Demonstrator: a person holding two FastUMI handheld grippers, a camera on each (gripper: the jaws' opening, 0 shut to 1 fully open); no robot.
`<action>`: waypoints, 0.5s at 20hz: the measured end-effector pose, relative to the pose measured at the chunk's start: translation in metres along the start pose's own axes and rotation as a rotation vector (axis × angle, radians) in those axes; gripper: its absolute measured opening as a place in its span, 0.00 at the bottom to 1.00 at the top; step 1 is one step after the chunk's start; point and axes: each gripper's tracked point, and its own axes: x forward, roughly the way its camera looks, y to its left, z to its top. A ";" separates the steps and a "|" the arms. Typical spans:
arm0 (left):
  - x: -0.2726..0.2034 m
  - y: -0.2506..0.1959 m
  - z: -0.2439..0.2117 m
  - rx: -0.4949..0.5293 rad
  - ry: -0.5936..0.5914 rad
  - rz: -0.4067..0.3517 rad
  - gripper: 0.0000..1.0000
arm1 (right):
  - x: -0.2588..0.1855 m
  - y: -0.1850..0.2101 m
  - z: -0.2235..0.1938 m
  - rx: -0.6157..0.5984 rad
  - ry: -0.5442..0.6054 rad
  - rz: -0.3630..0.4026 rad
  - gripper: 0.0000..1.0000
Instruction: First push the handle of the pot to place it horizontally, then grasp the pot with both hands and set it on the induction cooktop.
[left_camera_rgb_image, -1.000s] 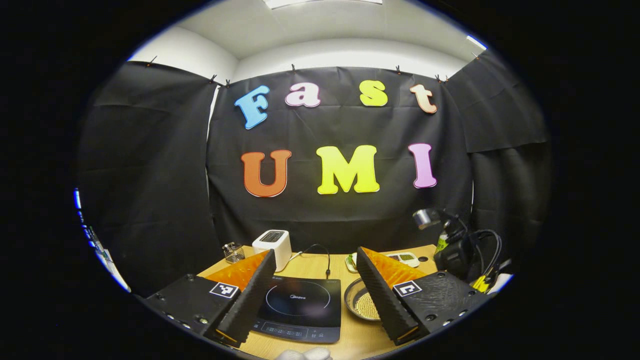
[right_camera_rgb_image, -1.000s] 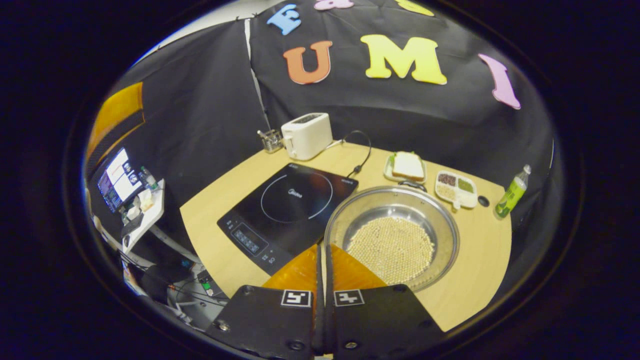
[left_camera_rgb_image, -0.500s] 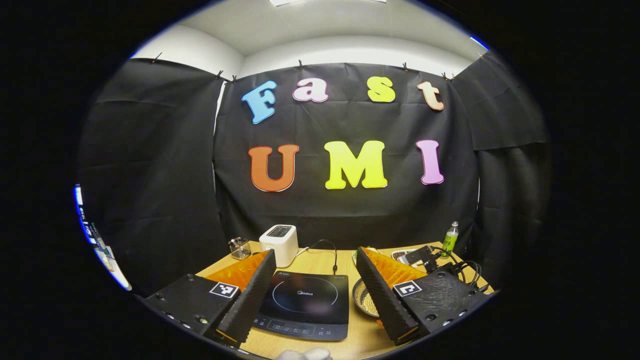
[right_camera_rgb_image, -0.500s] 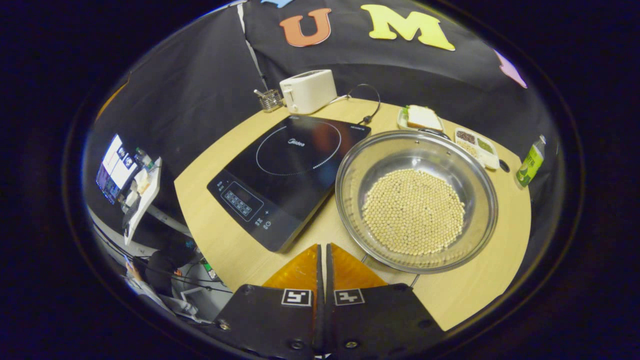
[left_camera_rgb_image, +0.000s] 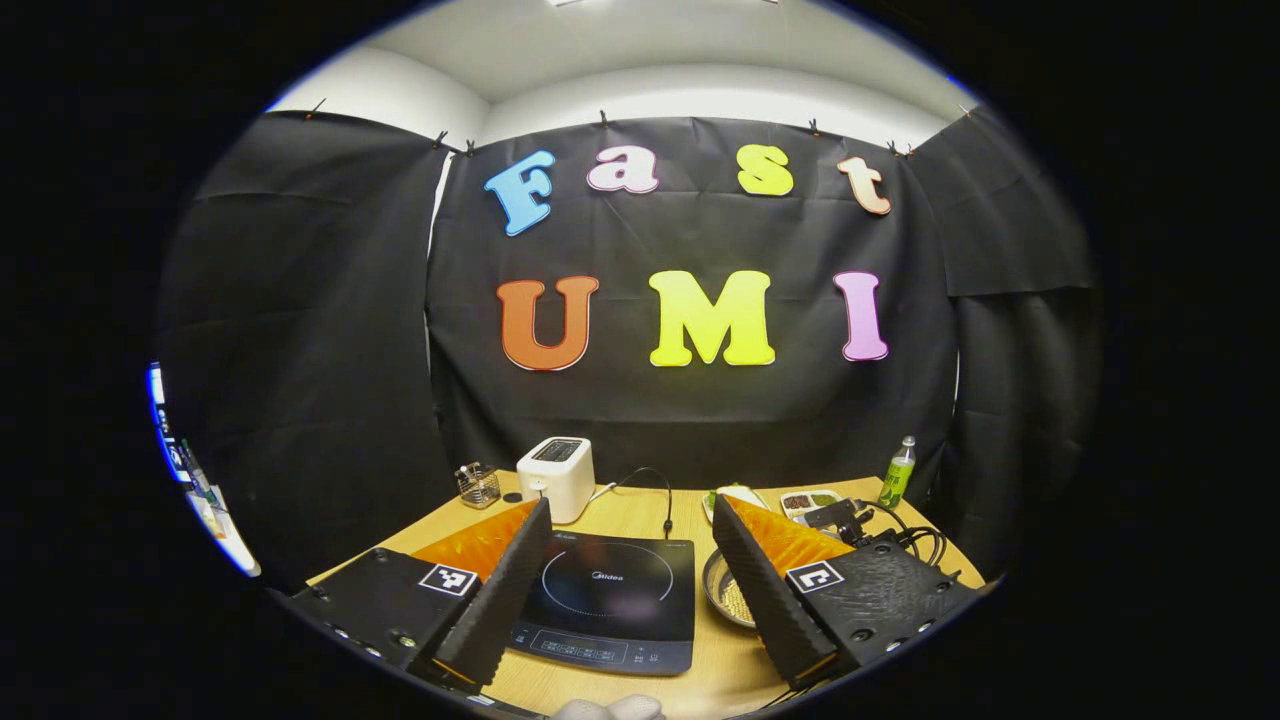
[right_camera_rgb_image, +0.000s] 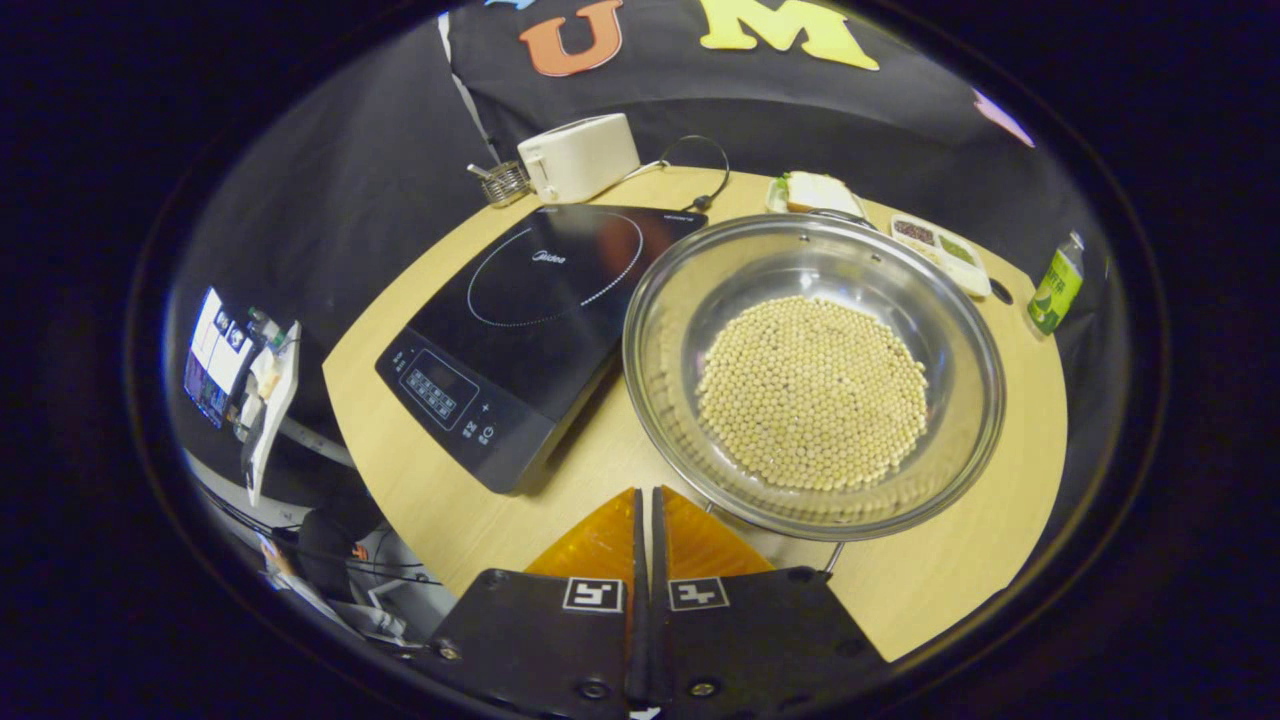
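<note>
A steel pot (right_camera_rgb_image: 672, 340) holding pale beans stands on the wooden table, just right of the black induction cooktop (right_camera_rgb_image: 540, 300). A thin wire handle (right_camera_rgb_image: 832, 556) shows at its near rim. My right gripper (right_camera_rgb_image: 645, 493) is shut with nothing in it, its tips just short of that near rim. My left gripper (left_camera_rgb_image: 630, 505) hangs open above the table's near side. The cooktop (left_camera_rgb_image: 605, 600) lies between its fingers, and the pot (left_camera_rgb_image: 722, 592) peeks out beside the right finger. The right gripper (left_camera_rgb_image: 845, 517) with its cables shows low beyond the pot.
A white toaster (right_camera_rgb_image: 578, 157) and a small wire basket (right_camera_rgb_image: 505, 183) stand at the back left. Behind the pot are a plate with a sandwich (right_camera_rgb_image: 815, 192), a divided snack tray (right_camera_rgb_image: 940, 255) and a green bottle (right_camera_rgb_image: 1055, 285). A black cable (right_camera_rgb_image: 700, 170) loops from the cooktop.
My right gripper has come down and in toward the pot, which now looms larger. In the left gripper view it has sunk low behind the pot. The left gripper has shifted only slightly.
</note>
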 end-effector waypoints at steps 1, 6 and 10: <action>0.001 -0.002 0.001 0.001 -0.002 -0.003 0.96 | -0.002 -0.003 -0.002 -0.001 0.003 -0.006 0.03; 0.004 -0.011 0.000 0.002 0.000 -0.026 0.96 | -0.008 -0.021 -0.019 0.019 0.016 -0.037 0.01; 0.007 -0.020 -0.001 0.000 -0.002 -0.044 0.96 | -0.011 -0.041 -0.032 0.069 0.030 -0.066 0.00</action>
